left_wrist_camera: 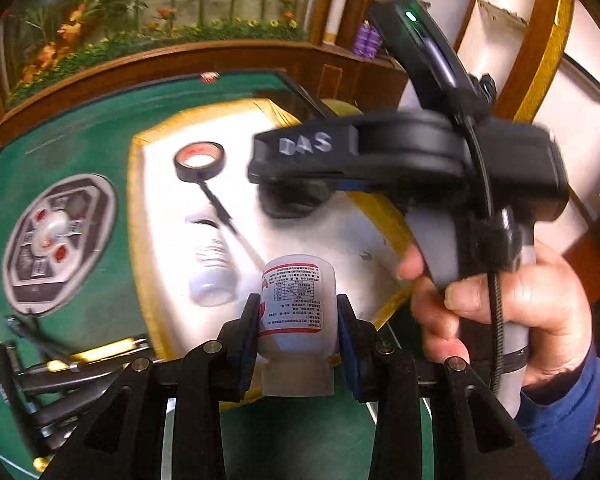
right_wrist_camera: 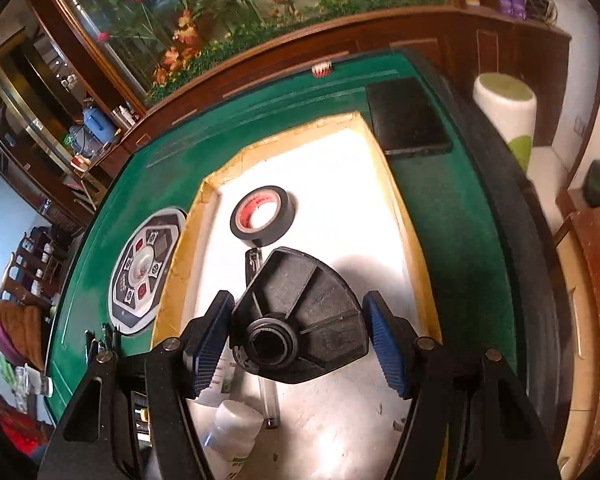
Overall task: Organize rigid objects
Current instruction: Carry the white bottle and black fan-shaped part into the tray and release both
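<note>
The left gripper (left_wrist_camera: 298,322) clamped a small white plastic bottle with a red-bordered label (left_wrist_camera: 296,300) above the yellow-rimmed white tray (right_wrist_camera: 404,204); the right gripper (right_wrist_camera: 300,336) held a black ribbed fan-shaped plastic part (right_wrist_camera: 312,312). A roll of black tape (right_wrist_camera: 262,216) and a clear bottle (left_wrist_camera: 212,268) lay in the tray, sorting seemingly unfinished.

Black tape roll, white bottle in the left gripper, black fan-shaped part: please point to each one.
Black tape roll (right_wrist_camera: 262,216): right wrist view, on its red inner core.
White bottle (left_wrist_camera: 294,300): left wrist view, on its printed label.
Black fan-shaped part (right_wrist_camera: 300,312): right wrist view, on its ribbed face.
</note>
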The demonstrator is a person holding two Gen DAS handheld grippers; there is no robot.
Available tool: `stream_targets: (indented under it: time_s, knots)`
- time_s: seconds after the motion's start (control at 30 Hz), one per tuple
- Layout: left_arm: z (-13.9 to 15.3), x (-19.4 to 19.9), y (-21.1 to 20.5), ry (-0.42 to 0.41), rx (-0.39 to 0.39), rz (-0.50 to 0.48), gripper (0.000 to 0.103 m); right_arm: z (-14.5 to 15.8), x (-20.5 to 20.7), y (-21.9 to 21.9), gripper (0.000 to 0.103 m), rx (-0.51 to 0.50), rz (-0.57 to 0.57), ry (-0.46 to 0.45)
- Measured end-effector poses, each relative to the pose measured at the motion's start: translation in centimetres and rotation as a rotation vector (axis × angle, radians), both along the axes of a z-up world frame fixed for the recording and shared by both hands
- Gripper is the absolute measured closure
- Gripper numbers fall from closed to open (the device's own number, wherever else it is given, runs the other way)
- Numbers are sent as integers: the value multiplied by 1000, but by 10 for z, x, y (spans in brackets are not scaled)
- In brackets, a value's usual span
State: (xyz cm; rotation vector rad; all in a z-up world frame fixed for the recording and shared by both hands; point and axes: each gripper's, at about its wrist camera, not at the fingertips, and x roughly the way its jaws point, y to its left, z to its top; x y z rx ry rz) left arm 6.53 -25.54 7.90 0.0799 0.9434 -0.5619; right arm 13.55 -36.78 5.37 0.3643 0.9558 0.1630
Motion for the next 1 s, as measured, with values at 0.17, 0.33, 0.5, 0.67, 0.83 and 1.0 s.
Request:
stream_targets:
  time_s: [0.17, 0.33, 0.5, 0.67, 0.83, 1.0]
  knots:
    - [-6, 6, -11, -1, -6, -10, 66, 0, 1, 1, 37, -14, 11, 0]
    - [-11, 6, -13, -5, -25, -20, 66, -1, 1, 7, 37, -50, 24, 1]
    - [-15, 5, -14, -3, -22, -23, 66, -3, 1, 13, 37, -102, 36, -1]
    - [-17, 4, -11, -2, -28, -14, 66, -4, 2, 15, 37, -127, 44, 0]
    - [-20, 1, -10, -25, -17, -3, 66, -6, 2, 22, 37, -169, 66, -2]
    - [-21, -6, -10, -53, -5, 5, 66, -7, 2, 29, 37, -200, 85, -11]
